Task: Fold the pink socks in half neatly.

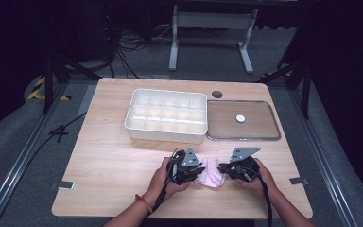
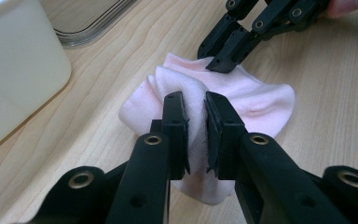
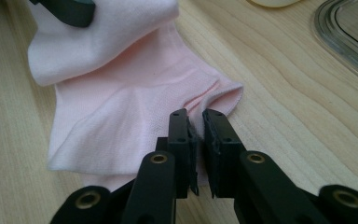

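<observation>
Still early: pink sock [image 1: 211, 172] lies on the counter [image 1: 108, 161] near its front edge, between both hands. Left hand-held gripper [image 2: 195, 109] pinches a bunched fold of it. Right hand-held gripper [image 3: 195, 122] looks clamped on the cuff edge, probably. Divided bin [image 1: 166, 115] sits empty; lid [image 1: 243, 120] lies beside it. No sock stowed yet.

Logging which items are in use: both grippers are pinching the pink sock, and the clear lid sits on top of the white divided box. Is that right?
Not quite. The clear lid lies flat on the table to the right of the white divided box, which stands open, as the high view shows. The left gripper and right gripper do pinch the pink sock.
</observation>
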Demonstrator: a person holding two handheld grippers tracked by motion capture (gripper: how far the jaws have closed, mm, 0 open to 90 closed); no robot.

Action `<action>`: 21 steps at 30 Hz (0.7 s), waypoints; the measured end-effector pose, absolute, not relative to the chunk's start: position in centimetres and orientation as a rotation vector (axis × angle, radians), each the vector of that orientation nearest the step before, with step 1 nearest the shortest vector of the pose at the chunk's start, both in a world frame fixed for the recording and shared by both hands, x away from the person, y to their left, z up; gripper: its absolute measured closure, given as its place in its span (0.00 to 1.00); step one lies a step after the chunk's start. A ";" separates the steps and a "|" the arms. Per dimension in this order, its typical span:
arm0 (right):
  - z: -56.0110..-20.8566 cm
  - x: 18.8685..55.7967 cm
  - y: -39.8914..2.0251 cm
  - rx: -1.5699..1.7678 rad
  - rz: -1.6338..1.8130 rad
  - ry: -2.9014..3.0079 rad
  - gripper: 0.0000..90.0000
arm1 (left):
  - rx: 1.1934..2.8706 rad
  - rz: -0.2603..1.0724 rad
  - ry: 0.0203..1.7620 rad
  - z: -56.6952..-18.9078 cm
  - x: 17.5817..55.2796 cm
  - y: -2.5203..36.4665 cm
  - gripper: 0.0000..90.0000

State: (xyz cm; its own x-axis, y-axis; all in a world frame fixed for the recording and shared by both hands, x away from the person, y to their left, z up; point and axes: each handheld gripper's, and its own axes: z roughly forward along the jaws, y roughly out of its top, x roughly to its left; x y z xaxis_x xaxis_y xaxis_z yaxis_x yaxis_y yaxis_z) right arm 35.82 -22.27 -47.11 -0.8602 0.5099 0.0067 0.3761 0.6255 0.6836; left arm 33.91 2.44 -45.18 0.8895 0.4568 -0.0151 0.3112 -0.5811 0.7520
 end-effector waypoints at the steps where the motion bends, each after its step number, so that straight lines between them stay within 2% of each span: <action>1: -47.1 35.8 -22.3 0.725 1.052 2.659 0.90 | 2.231 0.225 0.553 -45.2 33.9 2.4 0.88; 13: -47.2 35.8 -22.3 0.727 1.060 2.657 0.91 | 2.254 0.224 0.548 -45.4 34.0 1.1 0.88; 21: -47.2 35.8 -22.3 0.727 1.060 2.657 0.91 | 2.267 0.224 0.553 -45.8 34.1 0.2 0.84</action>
